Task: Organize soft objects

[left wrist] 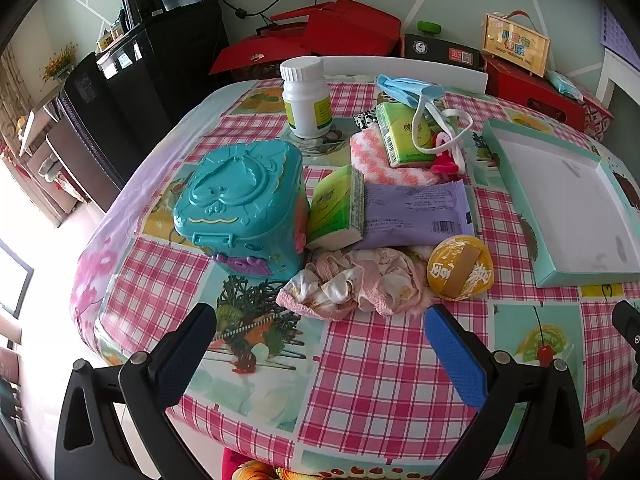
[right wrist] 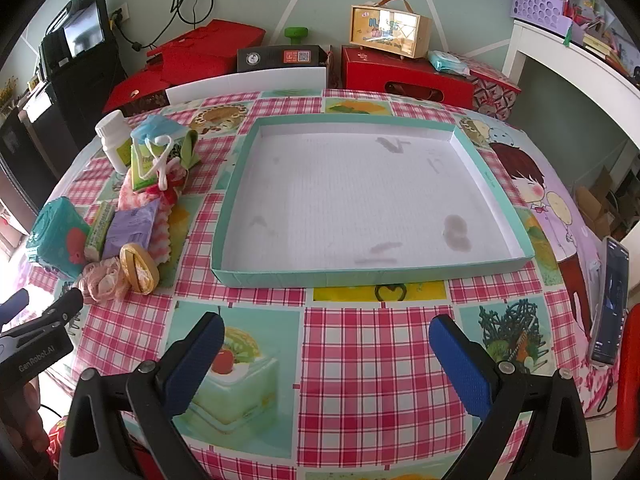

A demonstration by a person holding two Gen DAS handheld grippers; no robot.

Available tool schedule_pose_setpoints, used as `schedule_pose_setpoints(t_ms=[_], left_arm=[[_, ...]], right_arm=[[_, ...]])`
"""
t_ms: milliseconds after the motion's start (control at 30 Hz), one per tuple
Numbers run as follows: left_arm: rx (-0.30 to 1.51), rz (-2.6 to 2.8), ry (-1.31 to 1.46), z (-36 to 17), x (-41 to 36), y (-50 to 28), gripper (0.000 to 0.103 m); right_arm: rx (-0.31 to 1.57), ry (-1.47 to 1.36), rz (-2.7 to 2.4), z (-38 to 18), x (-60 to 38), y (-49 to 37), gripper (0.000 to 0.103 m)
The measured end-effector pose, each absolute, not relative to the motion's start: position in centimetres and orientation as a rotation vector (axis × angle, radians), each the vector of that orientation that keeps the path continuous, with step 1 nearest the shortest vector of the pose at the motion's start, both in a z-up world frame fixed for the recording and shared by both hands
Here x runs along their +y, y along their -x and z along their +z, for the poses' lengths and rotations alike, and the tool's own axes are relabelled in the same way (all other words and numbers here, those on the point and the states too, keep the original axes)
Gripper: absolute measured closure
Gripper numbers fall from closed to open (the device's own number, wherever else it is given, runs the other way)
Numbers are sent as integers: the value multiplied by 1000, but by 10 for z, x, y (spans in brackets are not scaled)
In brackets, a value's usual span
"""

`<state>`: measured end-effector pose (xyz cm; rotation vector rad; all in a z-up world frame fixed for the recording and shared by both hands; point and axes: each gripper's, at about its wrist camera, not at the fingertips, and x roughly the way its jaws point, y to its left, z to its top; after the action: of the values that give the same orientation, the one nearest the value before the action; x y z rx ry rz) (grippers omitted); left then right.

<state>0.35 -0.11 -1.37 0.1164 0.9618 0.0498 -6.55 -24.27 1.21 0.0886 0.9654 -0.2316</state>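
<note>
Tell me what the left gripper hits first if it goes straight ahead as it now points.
Probably the crumpled pink lace-trimmed cloth, lying just ahead of the left gripper, whose jaws are open; depth is uncertain, so it might pass above.

Crumpled pink cloth (left wrist: 356, 286) beside empty teal tray (right wrist: 492, 184).

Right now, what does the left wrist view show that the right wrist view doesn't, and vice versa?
Left wrist only: the embossed lid of the teal plastic toy case, the barcode on the purple wipes packet, and the left claw open just short of the crumpled pink lace cloth.

Right wrist only: the full stained white interior of the shallow teal-rimmed cardboard tray, nothing in it, a smartphone propped at the table's right edge, and the open right claw.

Both: white pill bottle, yellow round wrapped cake, and pink checked tablecloth.
</note>
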Motion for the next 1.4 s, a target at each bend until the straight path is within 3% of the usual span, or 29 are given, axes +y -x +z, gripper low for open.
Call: schedule_pose_setpoints(t_ms=[567,1033,1400], left_arm=[[969,-50,-32,-4,9,-2,0],[862,-54,65,11,47,-4,0],[1025,-52,63,-20,46,-18,0]], right_arm=[[933,-123,-191,14,-243,65,0],[878,-118,44,17,-200,42,0],[891,8,196,8,-151,21,0]])
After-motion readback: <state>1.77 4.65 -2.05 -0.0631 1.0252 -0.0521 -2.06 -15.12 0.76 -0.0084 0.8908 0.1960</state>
